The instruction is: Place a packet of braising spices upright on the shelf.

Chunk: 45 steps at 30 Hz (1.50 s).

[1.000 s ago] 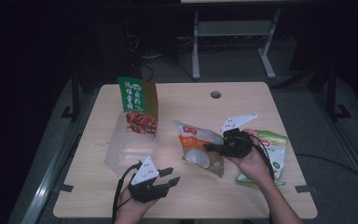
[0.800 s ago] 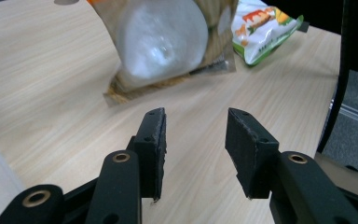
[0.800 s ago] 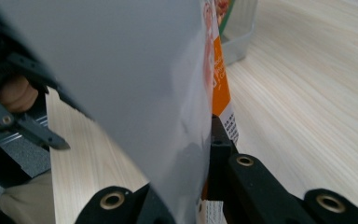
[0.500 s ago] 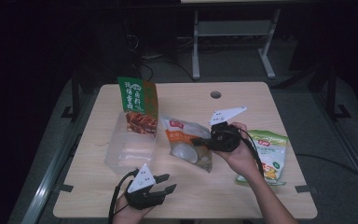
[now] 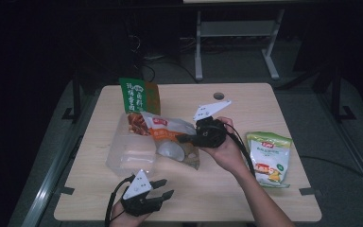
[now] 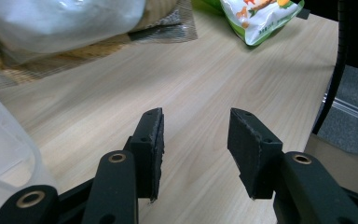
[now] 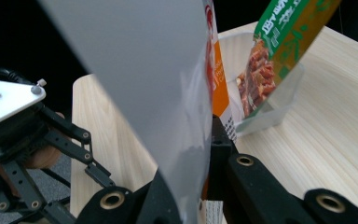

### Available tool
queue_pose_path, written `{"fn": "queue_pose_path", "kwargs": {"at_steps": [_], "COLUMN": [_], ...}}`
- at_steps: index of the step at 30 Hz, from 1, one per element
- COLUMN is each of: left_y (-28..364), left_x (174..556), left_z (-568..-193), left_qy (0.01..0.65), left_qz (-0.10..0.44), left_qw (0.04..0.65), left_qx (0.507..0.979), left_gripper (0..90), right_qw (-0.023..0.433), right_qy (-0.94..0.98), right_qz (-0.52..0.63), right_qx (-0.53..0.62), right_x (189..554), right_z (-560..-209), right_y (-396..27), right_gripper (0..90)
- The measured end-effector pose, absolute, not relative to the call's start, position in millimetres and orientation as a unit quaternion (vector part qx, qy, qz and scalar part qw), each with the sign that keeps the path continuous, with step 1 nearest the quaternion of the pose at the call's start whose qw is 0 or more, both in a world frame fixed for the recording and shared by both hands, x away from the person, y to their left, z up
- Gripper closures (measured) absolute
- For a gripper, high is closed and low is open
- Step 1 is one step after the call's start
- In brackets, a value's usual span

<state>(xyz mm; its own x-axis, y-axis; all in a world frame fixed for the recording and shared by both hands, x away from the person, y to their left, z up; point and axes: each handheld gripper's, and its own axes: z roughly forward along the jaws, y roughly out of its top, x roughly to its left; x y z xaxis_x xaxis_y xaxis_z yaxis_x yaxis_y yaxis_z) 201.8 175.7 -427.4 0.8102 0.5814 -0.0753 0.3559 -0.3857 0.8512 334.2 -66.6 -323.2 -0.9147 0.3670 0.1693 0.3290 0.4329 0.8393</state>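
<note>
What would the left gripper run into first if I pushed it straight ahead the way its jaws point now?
The left gripper, jaws apart with nothing between them, points low across bare table. Straight on, the first thing looks to be the green and white snack bag near the far edge, though depth is hard to judge.

Left black two-jaw gripper [image 5: 163, 189] low at near edge, left of centre, held in hand [image 5: 123, 215] entering from bottom; jaws just opening, now standing apart, nothing between pads, pointing right and far. Right black two-jaw gripper [image 5: 182, 138] raised mid-scene, pointing left, jaws clamped tight on thin sheet; right hand [image 5: 227, 149] wraps body, forearm [image 5: 264, 203] slanting to near right.
</note>
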Motion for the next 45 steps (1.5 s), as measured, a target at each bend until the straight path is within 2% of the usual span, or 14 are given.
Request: {"fn": "queue_pose_path", "kwargs": {"at_steps": [31,45], "left_y": [177,178], "left_x": [203,203], "left_z": [-435,-436], "left_qy": [0.286,0.278], "left_qz": [0.112,0.114], "left_qw": [0.472,0.469], "left_qx": [0.826,0.83], "left_gripper": [55.1,55.1], "right_qw": [-0.011,-0.028], "right_qy": [0.842,0.86], "right_qz": [0.514,0.486], "right_qx": [0.163,0.154], "right_x": [349,354], "right_z": [-319,-338], "right_y": [0,27], "right_gripper": [90.0,89.9]}}
